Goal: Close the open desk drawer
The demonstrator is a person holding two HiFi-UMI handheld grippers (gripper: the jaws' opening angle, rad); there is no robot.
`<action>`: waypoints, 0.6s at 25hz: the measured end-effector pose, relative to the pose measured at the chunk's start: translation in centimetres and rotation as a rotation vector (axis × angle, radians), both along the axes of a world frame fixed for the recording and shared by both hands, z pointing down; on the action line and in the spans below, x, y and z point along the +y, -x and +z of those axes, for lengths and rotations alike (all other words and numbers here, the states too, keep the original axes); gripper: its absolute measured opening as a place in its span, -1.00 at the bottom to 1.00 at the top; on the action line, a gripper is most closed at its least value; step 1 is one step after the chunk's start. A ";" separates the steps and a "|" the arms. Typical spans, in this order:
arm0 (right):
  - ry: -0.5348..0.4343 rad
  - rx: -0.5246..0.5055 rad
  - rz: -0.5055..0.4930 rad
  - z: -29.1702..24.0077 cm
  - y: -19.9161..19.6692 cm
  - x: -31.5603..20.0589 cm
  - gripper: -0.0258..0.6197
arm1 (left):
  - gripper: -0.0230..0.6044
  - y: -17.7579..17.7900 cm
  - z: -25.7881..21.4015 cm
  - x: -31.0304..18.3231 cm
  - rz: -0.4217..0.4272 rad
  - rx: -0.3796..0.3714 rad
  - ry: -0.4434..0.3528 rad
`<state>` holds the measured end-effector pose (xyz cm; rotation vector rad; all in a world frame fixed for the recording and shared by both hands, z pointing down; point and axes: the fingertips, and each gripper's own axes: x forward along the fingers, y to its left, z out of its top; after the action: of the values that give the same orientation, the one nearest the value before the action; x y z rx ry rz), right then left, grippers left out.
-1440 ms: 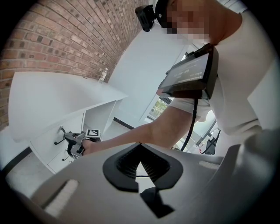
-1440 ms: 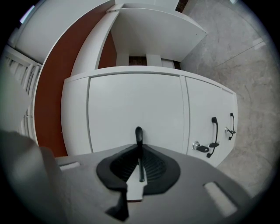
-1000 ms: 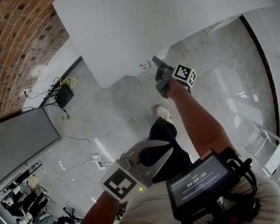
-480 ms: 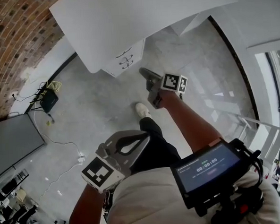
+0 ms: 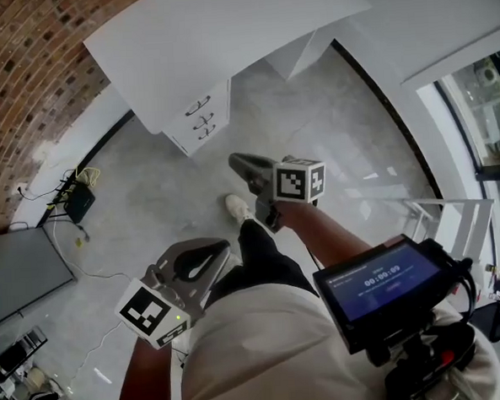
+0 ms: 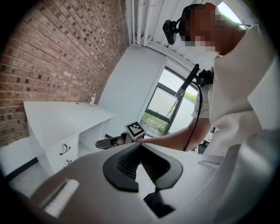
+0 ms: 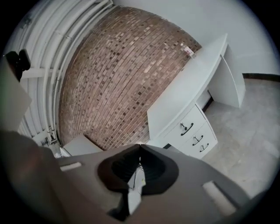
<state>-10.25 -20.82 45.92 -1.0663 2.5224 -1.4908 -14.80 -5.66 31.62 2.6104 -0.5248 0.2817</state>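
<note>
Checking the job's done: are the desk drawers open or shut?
Shut: all three drawer fronts sit flush with each other under the desk; none sticks out.

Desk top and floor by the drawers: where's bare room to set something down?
Desk top is bare, brick wall to front edge, bar a small object at the back. Floor between drawers and shoe is free. Crowded: cables by the wall.
</note>
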 end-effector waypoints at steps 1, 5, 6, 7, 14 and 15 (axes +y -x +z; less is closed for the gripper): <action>-0.018 0.012 -0.015 -1.0 0.3 1.0 -0.91 | -0.91 0.3 -0.2 0.5 -0.005 -0.002 -0.006; -0.106 0.088 -0.095 -4.7 1.1 6.1 -0.91 | -0.91 0.8 -1.4 3.5 -0.020 -0.004 -0.037; -0.134 0.110 -0.119 -5.9 1.1 7.7 -0.91 | -0.91 0.8 -1.8 4.7 -0.022 -0.003 -0.047; -0.163 0.133 -0.143 -7.1 1.2 9.3 -0.91 | -0.91 0.8 -2.3 5.8 -0.024 -0.002 -0.054; -0.297 0.245 -0.290 -11.1 4.6 13.4 -0.91 | -0.91 3.4 -2.1 6.6 -0.051 0.003 -0.037; -0.314 0.261 -0.308 -11.5 5.1 13.9 -0.91 | -0.91 3.7 -1.9 6.7 -0.055 0.002 -0.029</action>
<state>-15.31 -6.96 34.42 -0.9061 3.0858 -0.9981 -18.53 0.99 29.73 2.6189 -0.6025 0.2550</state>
